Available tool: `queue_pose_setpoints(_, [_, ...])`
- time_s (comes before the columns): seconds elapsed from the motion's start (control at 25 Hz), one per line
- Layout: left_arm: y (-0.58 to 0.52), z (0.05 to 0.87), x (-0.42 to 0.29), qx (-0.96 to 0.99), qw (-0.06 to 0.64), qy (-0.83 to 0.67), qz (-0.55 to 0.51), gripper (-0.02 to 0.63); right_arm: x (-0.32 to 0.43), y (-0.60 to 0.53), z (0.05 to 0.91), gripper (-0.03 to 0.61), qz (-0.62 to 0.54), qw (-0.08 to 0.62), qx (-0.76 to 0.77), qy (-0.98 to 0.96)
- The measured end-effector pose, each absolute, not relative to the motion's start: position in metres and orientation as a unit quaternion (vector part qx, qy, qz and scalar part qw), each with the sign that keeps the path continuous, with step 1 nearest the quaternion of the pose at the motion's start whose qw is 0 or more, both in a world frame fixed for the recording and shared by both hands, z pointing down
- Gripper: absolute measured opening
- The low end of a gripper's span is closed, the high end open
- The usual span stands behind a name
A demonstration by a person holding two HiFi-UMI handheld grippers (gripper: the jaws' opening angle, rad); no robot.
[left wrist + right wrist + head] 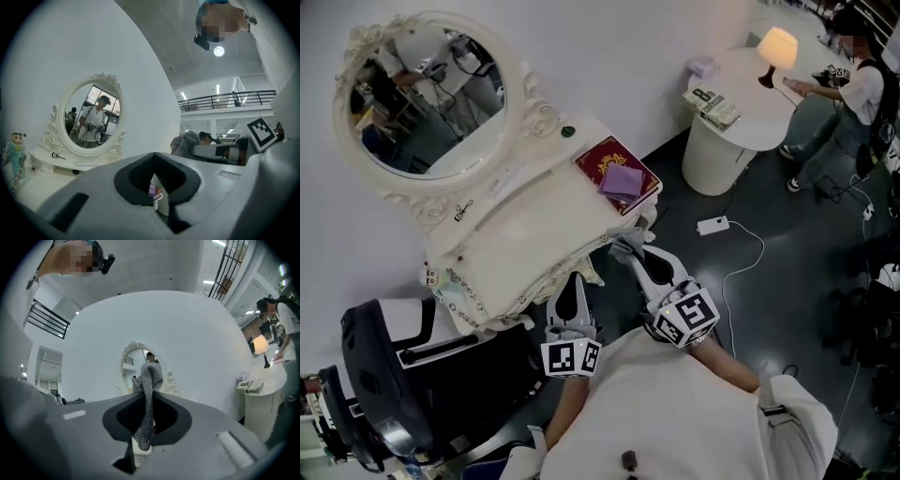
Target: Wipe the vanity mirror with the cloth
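Right gripper [146, 426] jaws pinch grey cloth [150, 380]; left gripper [157, 188] jaws together.

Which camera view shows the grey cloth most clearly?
The right gripper view: the grey cloth hangs centred, clamped in the right gripper. The head view shows only a small bunch; the left gripper view, a grey lump.

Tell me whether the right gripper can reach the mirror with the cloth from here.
Probably yes: the right gripper grips the cloth, the mirror faces it over a bare vanity top, and the book lies off to the side.
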State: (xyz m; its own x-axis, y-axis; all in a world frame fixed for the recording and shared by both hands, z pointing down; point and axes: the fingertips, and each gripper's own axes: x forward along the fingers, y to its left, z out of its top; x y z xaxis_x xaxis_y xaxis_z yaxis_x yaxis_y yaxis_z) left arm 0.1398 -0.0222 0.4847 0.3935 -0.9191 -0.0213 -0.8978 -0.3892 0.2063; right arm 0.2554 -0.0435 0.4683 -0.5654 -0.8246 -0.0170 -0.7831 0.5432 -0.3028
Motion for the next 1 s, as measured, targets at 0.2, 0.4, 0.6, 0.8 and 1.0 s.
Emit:
queue_pose_setpoints(0.2, [-0.059,0.489,0.153,0.813,0.085,-0.572,-0.066,0.003,0.271,-0.084,0.475,0.032,-0.146,0.075,-0.439,0.884])
queue_pose_setpoints(0.4, [-0.083,0.488,0.169,0.798,0.081,-0.594,-0.068,0.003,0.288,-0.112,0.479,0.032,-0.147,0.067,-0.415,0.895])
queue_pose_setpoints(0.6, [-0.103,0.487,0.160,0.781,0.078,-0.616,-0.072,0.003,0.288,-0.139,0.482,0.032,-0.154,0.066,-0.406,0.898])
queue_pose_setpoints(0.8, [-0.117,0.490,0.138,0.772,0.079,-0.627,-0.070,0.003,0.266,-0.155,0.483,0.032,-0.153,0.064,-0.393,0.904])
queue_pose_setpoints(1.0, [-0.136,0.495,0.111,0.774,0.081,-0.624,-0.070,0.003,0.244,-0.169,0.491,0.032,-0.159,0.059,-0.405,0.899])
